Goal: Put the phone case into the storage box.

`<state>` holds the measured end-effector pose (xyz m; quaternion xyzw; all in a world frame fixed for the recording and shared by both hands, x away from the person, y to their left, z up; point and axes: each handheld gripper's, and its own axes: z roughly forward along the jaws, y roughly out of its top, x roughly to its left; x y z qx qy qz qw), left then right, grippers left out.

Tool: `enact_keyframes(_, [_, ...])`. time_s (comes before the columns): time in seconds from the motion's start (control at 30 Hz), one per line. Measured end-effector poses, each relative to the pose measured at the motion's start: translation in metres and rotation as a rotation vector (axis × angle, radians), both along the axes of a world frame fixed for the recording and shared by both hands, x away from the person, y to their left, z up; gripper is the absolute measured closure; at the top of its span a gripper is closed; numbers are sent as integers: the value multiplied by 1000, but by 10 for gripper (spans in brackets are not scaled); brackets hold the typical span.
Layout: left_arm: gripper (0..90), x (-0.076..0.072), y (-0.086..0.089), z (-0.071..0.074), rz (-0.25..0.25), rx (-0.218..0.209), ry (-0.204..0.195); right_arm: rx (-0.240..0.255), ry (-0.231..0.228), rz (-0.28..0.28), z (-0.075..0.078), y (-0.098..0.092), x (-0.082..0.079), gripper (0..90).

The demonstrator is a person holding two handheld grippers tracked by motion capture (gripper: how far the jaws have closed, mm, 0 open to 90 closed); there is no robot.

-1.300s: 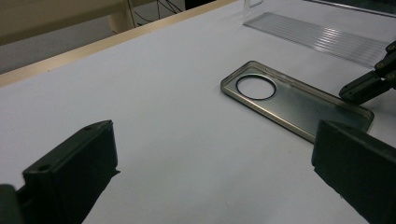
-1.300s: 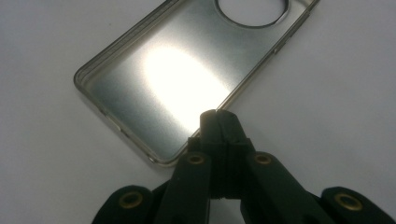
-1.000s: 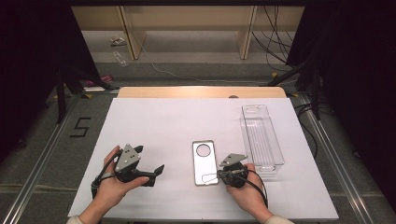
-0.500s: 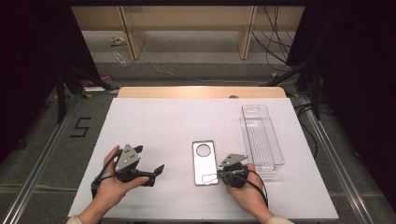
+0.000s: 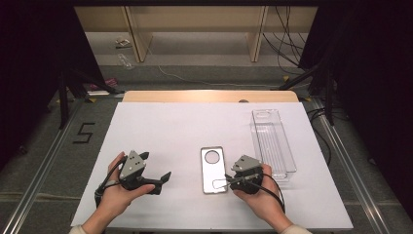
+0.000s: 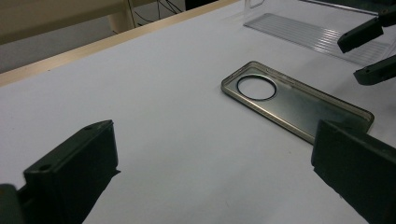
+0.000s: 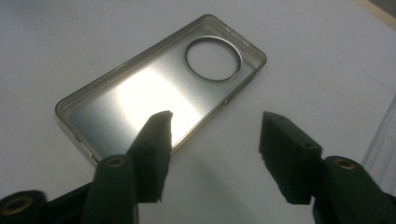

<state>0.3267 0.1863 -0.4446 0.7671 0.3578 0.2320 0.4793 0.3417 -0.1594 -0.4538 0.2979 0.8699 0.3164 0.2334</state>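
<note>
The right gripper [image 5: 228,182] had just opened its jaws beside the phone case [image 5: 213,169], gripping nothing. The left gripper [image 5: 163,178] stood wide open, empty.

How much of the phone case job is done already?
Nothing looks done: the phone case lies flat on the table, the clear tray holds nothing. The right gripper, jaws just opened, is at its edge. The left gripper waits open. Gripping and moving remain.

Lab: curtained test table [image 5: 160,126], cables [image 5: 287,29]
</note>
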Motion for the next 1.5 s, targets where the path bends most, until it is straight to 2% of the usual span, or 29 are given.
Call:
enact_keyframes(0.07, [0, 0, 0, 0, 0, -1, 0, -8, -10, 15, 2, 0, 0, 384])
enact_keyframes(0.1, [0, 0, 0, 0, -1, -1, 1, -22, -25, 36, 4, 0, 2, 319])
enact_keyframes(0.17, [0, 0, 0, 0, -1, -1, 0, -32, -28, 51, 5, 0, 2, 299])
enact_keyframes(0.2, [0, 0, 0, 0, 0, -1, 0, -66, -49, 92, 6, 1, 2, 233])
enact_keyframes(0.27, [0, 0, 0, 0, 1, 0, 0, -79, -54, 103, 6, 2, 2, 208])
enact_keyframes(0.33, [0, 0, 0, 0, 0, -2, 2, -117, -66, 154, 8, 4, 2, 174])
enact_keyframes(0.37, [0, 0, 0, 0, 1, -2, 2, -136, -76, 193, 10, 6, 2, 177])
enact_keyframes(0.53, [0, 0, 0, 0, 1, -2, 2, -155, -63, 232, 10, 9, 1, 174])
enact_keyframes(0.57, [1, 0, 0, 0, -1, 0, 2, -169, -50, 253, 9, 11, 0, 174])
enact_keyframes(0.67, [2, 1, 0, -1, -2, 1, 2, -185, -34, 268, 7, 13, -1, 177])
enact_keyframes(0.8, [2, 1, -1, -1, -3, 1, 3, -236, -20, 327, 5, 21, -3, 188])
enact_keyframes(1.0, [2, 1, -1, -1, -3, 1, 3, -282, 7, 369, 5, 31, -5, 207])
enact_keyframes(1.03, [2, 1, -1, -1, -2, 0, 3, -314, 11, 399, 4, 37, -5, 215])
enact_keyframes(1.07, [2, 1, -1, -1, -2, 0, 3, -314, 11, 399, 4, 37, -5, 215])
enact_keyframes(1.1, [2, 1, -1, -1, -2, 0, 3, -339, 21, 413, 4, 43, -5, 222])
enact_keyframes(1.23, [2, 1, -1, -1, -2, -1, 2, -380, 42, 431, 1, 50, -4, 232])
enact_keyframes(1.27, [2, 1, -1, -1, -3, -1, 3, -380, 42, 431, 1, 50, -4, 232])
enact_keyframes(1.37, [2, 1, -1, -1, -3, -1, 3, -420, 46, 454, -1, 56, -3, 242])
enact_keyframes(1.5, [2, 1, -1, -1, -2, -1, 2, -435, 57, 461, -2, 59, -3, 245])
